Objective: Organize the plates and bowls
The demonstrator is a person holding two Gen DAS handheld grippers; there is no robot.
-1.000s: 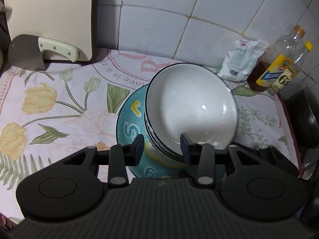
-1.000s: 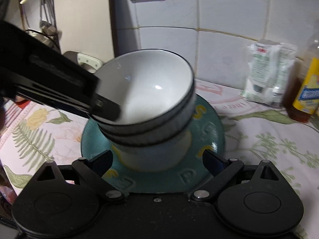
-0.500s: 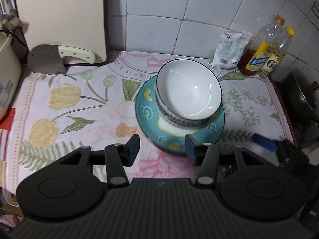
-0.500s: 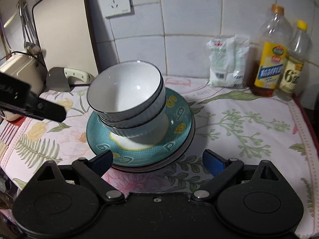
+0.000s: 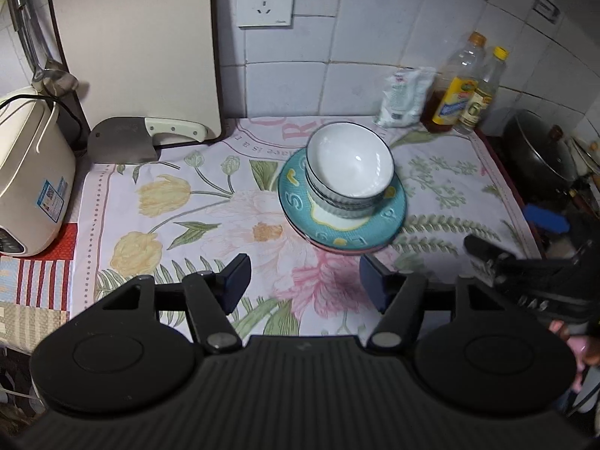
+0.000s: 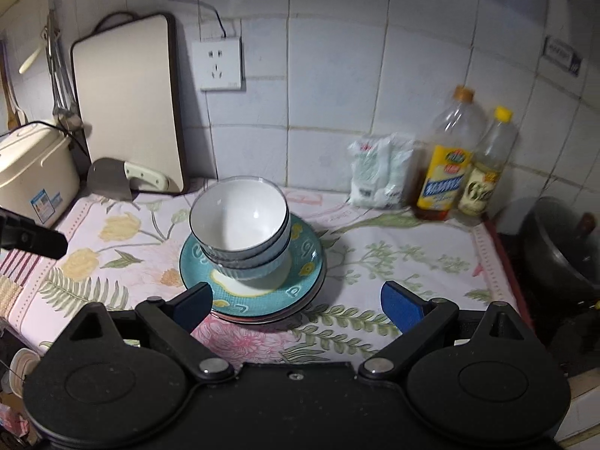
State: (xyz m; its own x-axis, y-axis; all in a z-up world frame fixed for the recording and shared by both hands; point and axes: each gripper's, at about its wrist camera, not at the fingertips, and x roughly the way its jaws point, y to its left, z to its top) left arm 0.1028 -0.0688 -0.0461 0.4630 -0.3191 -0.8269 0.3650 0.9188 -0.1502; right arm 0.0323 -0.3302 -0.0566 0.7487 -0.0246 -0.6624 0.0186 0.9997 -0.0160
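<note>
Jaws of both grippers wide, empty, stacked bowls on plates just beyond.

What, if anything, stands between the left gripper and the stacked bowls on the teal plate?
Nothing visible does. Between the open left gripper and the stacked bowls on the teal plate lies only bare floral cloth. The cleaver and the bottles stand off to the sides.
</note>
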